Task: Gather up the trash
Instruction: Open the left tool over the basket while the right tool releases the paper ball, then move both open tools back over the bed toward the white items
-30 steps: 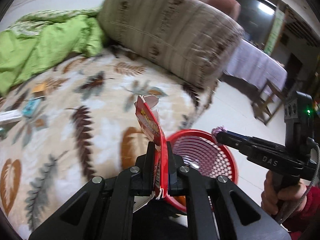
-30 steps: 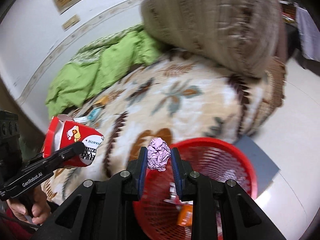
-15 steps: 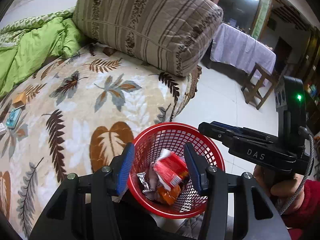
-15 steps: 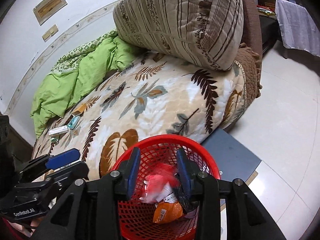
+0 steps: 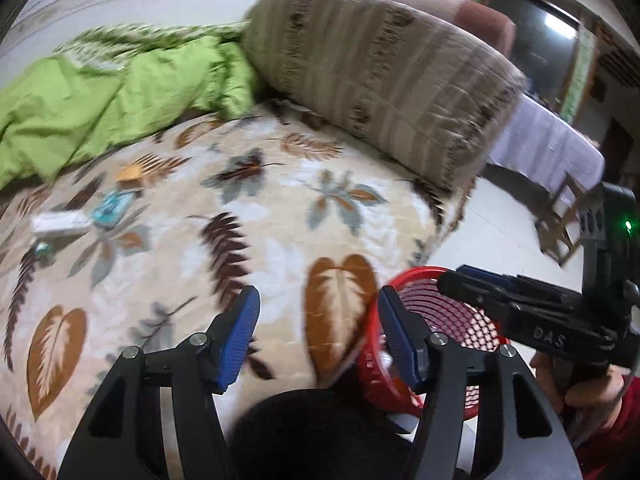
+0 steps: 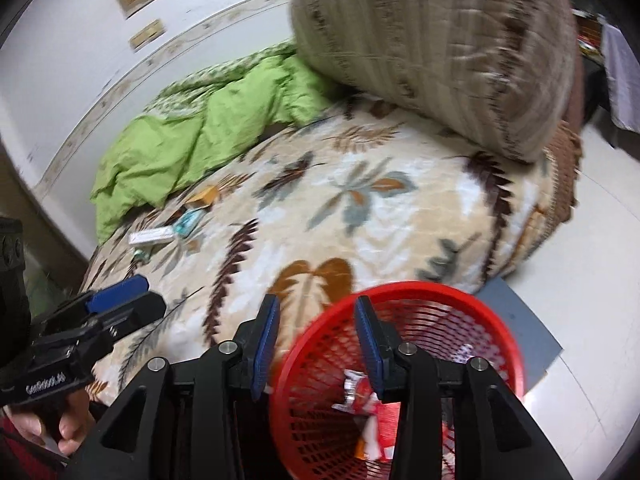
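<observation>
- Grippers: left gripper (image 5: 318, 334) and right gripper (image 6: 316, 338) both empty, jaws spread and opening wider, nothing between.
- Red basket (image 6: 420, 294) on floor at bed's near edge: wrappers (image 6: 362, 394) deposited inside.
- Bed's far left edge: white packet (image 5: 60, 222), teal packet (image 5: 112, 206), orange scrap (image 5: 130, 172) uncollected.

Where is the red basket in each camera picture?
Left wrist view: the red basket sits lower right, partly behind the left gripper's right-hand finger.
Right wrist view: the red basket fills the bottom middle, wrappers inside.
Shared landmark: the brown leaf on the blanket beside it.
</observation>
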